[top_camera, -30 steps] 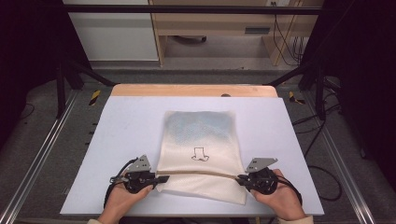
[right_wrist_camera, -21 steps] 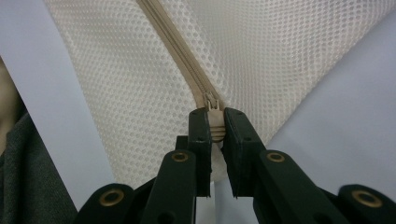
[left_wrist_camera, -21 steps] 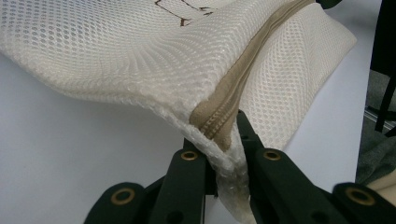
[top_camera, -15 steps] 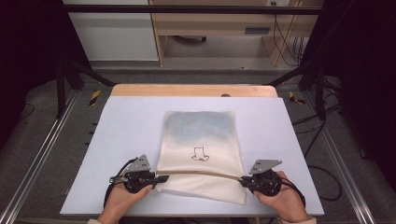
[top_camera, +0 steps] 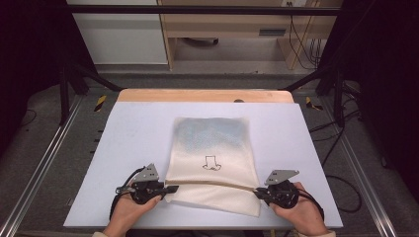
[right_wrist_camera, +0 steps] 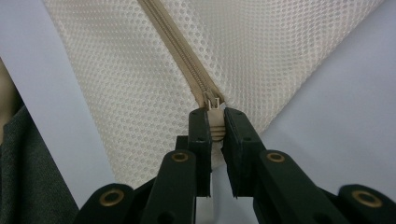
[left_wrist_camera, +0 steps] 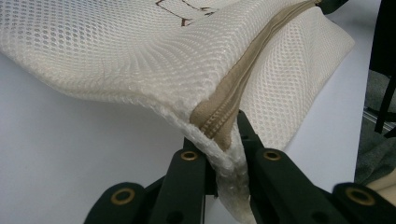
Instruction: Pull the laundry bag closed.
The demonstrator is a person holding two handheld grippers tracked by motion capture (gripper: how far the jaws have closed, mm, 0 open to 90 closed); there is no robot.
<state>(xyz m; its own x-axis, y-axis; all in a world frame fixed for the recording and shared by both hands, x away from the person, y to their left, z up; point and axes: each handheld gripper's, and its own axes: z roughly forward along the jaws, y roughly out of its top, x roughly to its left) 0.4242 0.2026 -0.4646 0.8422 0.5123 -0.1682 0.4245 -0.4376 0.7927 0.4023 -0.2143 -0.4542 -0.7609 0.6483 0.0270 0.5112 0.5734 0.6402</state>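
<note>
Item: cream mesh zip bag (top_camera: 212,163). My left claw (left_wrist_camera: 223,154) pinches its near-left corner; my right claw (right_wrist_camera: 215,128) clamps the beige zipper pull (right_wrist_camera: 215,122). Draw steadily, bag kept taut.

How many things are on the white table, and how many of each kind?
Mesh bag with a zipper: 1
Grippers, the left gripper shut on the bag's corner and the right gripper shut on the zipper pull: 2
Hands holding them: 2
Total: 5
</note>
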